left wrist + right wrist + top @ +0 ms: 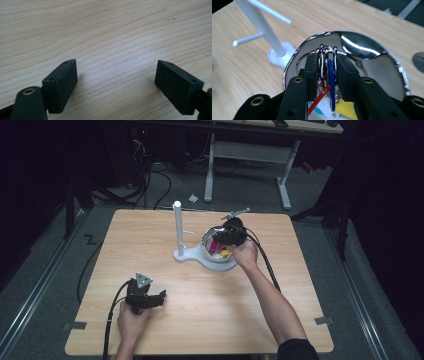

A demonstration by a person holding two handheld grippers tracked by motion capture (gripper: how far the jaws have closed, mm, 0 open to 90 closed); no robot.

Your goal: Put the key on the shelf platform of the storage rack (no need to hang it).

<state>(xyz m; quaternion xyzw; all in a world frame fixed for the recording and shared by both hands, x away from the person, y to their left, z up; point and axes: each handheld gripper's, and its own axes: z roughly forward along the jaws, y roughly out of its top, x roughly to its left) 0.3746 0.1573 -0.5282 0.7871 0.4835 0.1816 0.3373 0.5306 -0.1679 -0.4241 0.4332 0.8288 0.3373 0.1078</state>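
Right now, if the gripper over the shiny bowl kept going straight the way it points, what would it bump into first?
The right gripper, shut on a bunch of key rings, points down into the bowl. Going on, it would probably meet the bowl's inner wall first, though depth is hard to judge.

Dim room, grey carpet floor [45, 250]. Light wooden table [200, 320] at centre, brightly lit. At 12 o'clock, white-legged desk [250, 152]. At 11 o'clock, black cables [150, 185] tangled on floor. At 8 and 4 o'clock, metal floor rails [30, 305]. Darkness at both sides.
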